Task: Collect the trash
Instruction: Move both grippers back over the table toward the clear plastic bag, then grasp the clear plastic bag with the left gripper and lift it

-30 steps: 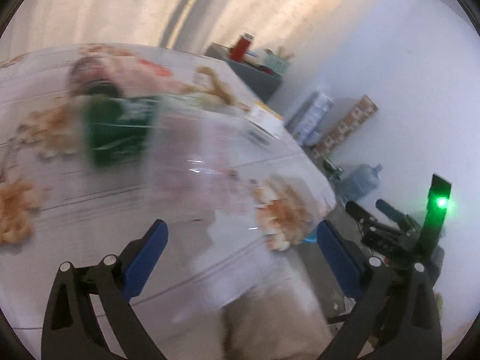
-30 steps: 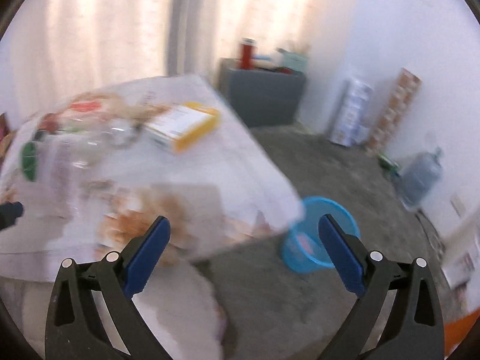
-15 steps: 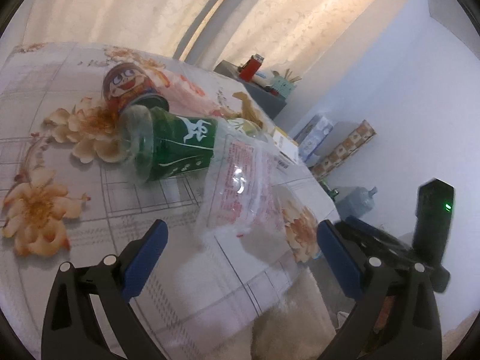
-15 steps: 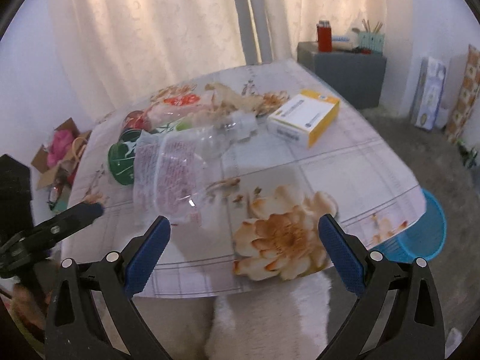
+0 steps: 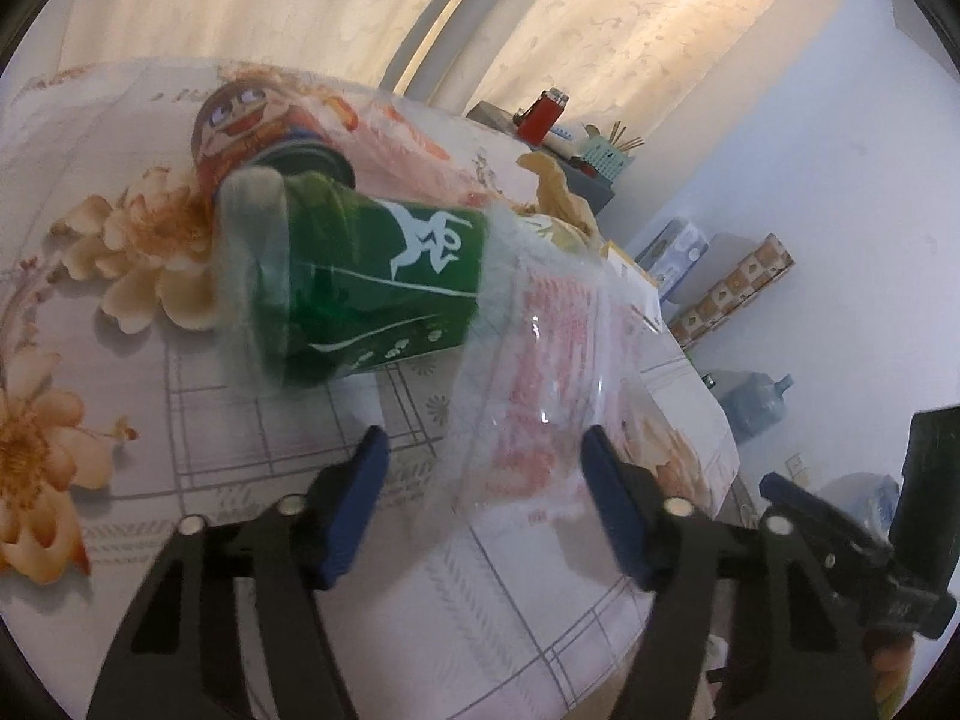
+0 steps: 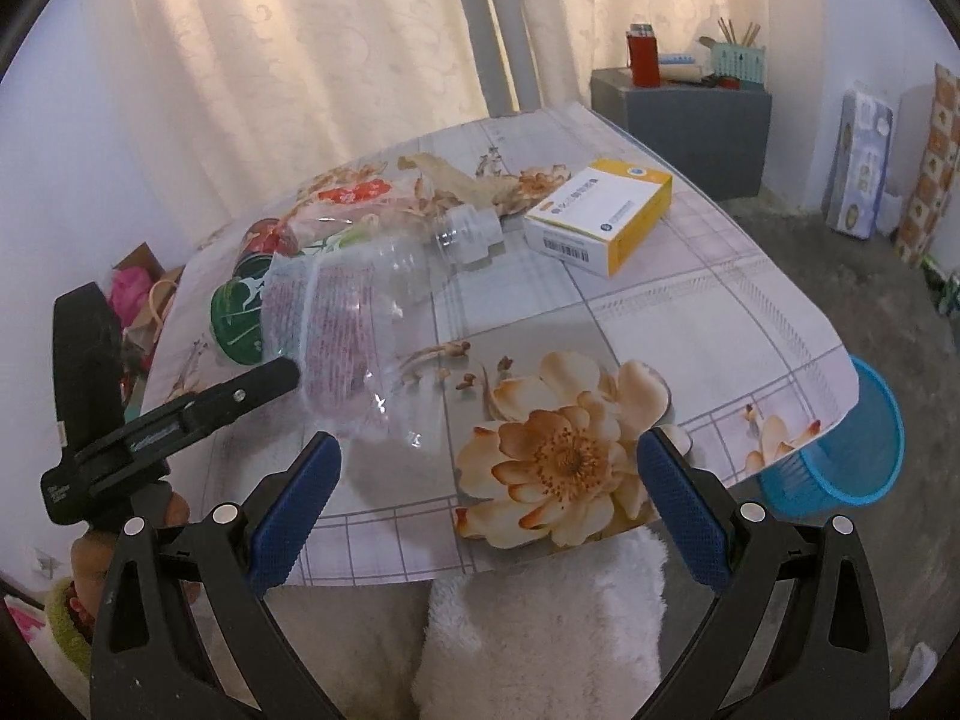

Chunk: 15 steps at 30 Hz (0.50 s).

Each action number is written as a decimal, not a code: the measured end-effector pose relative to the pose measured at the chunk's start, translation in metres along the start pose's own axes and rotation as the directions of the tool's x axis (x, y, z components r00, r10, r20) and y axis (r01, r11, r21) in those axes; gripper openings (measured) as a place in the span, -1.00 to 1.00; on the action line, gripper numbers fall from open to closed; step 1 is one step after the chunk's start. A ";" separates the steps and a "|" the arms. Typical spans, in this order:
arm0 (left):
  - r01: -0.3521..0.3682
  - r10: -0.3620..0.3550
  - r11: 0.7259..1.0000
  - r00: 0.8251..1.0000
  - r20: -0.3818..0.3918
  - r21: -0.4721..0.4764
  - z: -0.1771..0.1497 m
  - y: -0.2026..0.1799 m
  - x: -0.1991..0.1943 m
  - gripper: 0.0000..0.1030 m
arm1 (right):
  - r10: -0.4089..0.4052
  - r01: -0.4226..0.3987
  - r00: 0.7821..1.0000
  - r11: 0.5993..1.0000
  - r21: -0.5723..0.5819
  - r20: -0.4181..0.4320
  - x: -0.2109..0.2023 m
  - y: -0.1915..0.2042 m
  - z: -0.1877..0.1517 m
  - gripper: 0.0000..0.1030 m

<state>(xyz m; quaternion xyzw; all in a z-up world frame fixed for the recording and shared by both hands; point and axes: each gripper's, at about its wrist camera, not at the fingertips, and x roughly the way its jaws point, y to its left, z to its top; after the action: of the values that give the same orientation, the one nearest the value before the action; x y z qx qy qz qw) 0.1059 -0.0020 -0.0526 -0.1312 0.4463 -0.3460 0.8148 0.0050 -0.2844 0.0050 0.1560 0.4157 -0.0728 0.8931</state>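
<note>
A clear plastic bag with red print (image 5: 528, 372) lies crumpled on the flowered tablecloth (image 5: 252, 456), partly covering a green can (image 5: 372, 288) on its side. A red cartoon can (image 5: 240, 126) lies behind the green one. My left gripper (image 5: 483, 462) is low over the table with its jaws closing. The bag's near end sits between them, and the left pad is still clear of it. In the right wrist view the bag (image 6: 342, 330) shows at left, with a left gripper finger (image 6: 264, 378) at its edge. My right gripper (image 6: 489, 480) hangs open and empty over the table's near edge.
A clear plastic bottle (image 6: 456, 234), brown dried scraps (image 6: 456, 180) and a yellow-and-white box (image 6: 600, 216) lie further back on the table. A blue basket (image 6: 840, 450) stands on the floor beside the table's right corner. A grey cabinet (image 6: 684, 120) is by the curtains.
My left gripper has come down and closer to the clear bag, and its jaws have narrowed around the bag's end. The right view swung from the floor onto the table, then held still.
</note>
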 end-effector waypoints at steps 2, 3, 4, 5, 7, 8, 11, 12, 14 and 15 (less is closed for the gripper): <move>-0.011 0.011 1.000 1.000 -0.004 0.005 -0.001 -0.002 0.003 -0.13 | 0.003 -0.003 1.000 1.000 0.002 0.000 0.000 0.000 0.000 0.84; -0.017 0.017 1.000 1.000 -0.009 0.006 0.000 -0.003 0.004 -0.27 | 0.004 -0.004 1.000 1.000 0.003 0.001 -0.001 0.000 -0.001 0.84; -0.018 0.018 1.000 1.000 -0.018 0.004 -0.001 -0.002 0.004 -0.36 | 0.005 -0.005 1.000 1.000 0.004 0.002 -0.002 -0.001 -0.001 0.84; -0.015 0.015 1.000 1.000 -0.024 -0.001 -0.001 -0.002 0.005 -0.58 | 0.005 -0.005 1.000 1.000 0.006 0.002 -0.002 -0.002 -0.001 0.84; -0.010 0.010 1.000 0.999 -0.039 -0.008 -0.002 0.000 0.006 -0.81 | 0.003 -0.003 1.000 1.000 0.007 0.003 -0.003 -0.004 -0.002 0.84; -0.010 0.010 1.000 0.999 -0.043 -0.009 -0.003 0.000 0.004 -0.88 | 0.003 -0.003 1.000 1.000 0.012 0.001 -0.003 -0.006 -0.003 0.84; 0.000 -0.001 1.000 0.998 -0.060 -0.008 -0.011 0.002 -0.005 -0.98 | 0.005 -0.005 1.000 1.000 0.023 0.001 -0.003 -0.008 -0.003 0.84; 0.006 -0.007 1.000 0.998 -0.064 -0.013 -0.012 0.002 -0.007 -0.98 | 0.005 -0.005 1.000 1.000 0.027 0.002 -0.003 -0.010 -0.004 0.84; 0.036 -0.038 0.999 0.997 -0.066 -0.019 -0.016 0.002 -0.013 -0.98 | 0.008 -0.008 1.000 0.999 0.034 0.002 -0.003 -0.012 -0.004 0.84; 0.052 -0.054 0.998 0.996 -0.064 -0.024 -0.017 0.002 -0.014 -0.97 | 0.011 -0.011 1.000 0.999 0.037 0.001 -0.003 -0.013 -0.004 0.84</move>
<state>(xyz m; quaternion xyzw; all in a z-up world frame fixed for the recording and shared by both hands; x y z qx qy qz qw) 0.0877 0.0110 -0.0542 -0.1406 0.4726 -0.3667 0.7889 -0.0033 -0.2953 0.0023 0.1748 0.4132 -0.0758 0.8905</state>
